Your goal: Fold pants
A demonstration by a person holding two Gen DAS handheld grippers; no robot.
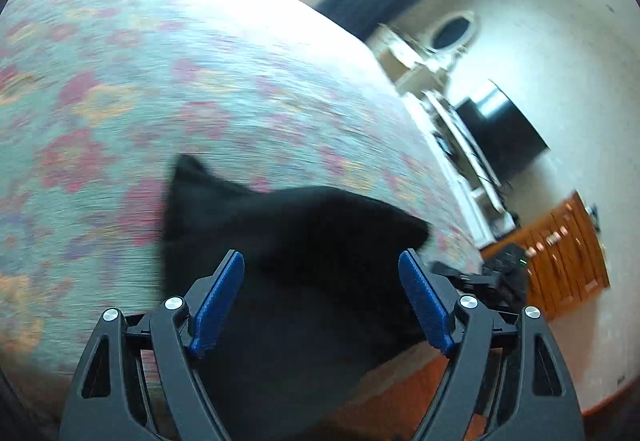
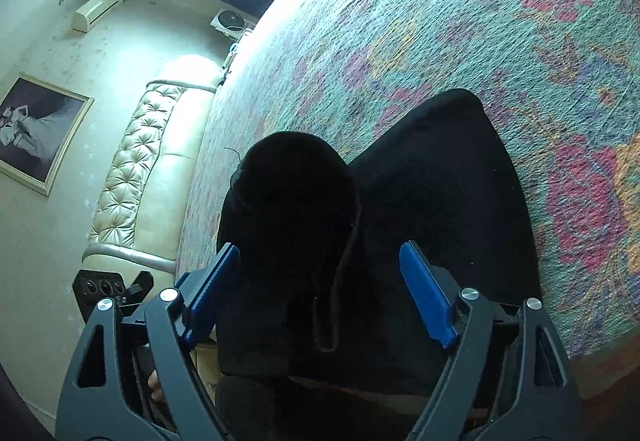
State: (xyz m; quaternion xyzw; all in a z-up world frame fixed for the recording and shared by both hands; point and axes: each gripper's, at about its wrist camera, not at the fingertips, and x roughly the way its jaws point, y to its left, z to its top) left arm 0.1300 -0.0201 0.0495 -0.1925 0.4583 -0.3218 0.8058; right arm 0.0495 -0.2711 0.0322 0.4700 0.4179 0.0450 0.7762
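You are working over a bed [image 1: 168, 73] spread with a flowered cover in teal, pink and orange, in a room with pale walls, a tufted cream headboard [image 2: 132, 161] and a wooden dresser [image 1: 568, 253] off to the side.

Your left claw [image 1: 322, 273] stands spread wide, both blue pads clear of cloth, with the black pants [image 1: 280, 241] lying just ahead and below it on the cover. That view is smeared, so you cannot read fine folds there. Your right claw [image 2: 320, 265] is likewise spread, pinching nothing; the pants [image 2: 400, 221] fill the gap between its pads and run forward in two dark lobes, one rounded and nearer the headboard side, one broader toward the flowers. A raised seam or cord loops down the middle.

The cloth looks already doubled, so you are likely between folds, choosing new grips. Before closing, settle each claw on a true edge or corner of the top layers rather than the middle of the fabric. Take all layers at once, pinch at matching points on both sides, and lift evenly so the stack does not skew. Black on black hides edges; go by the outline against the cover.
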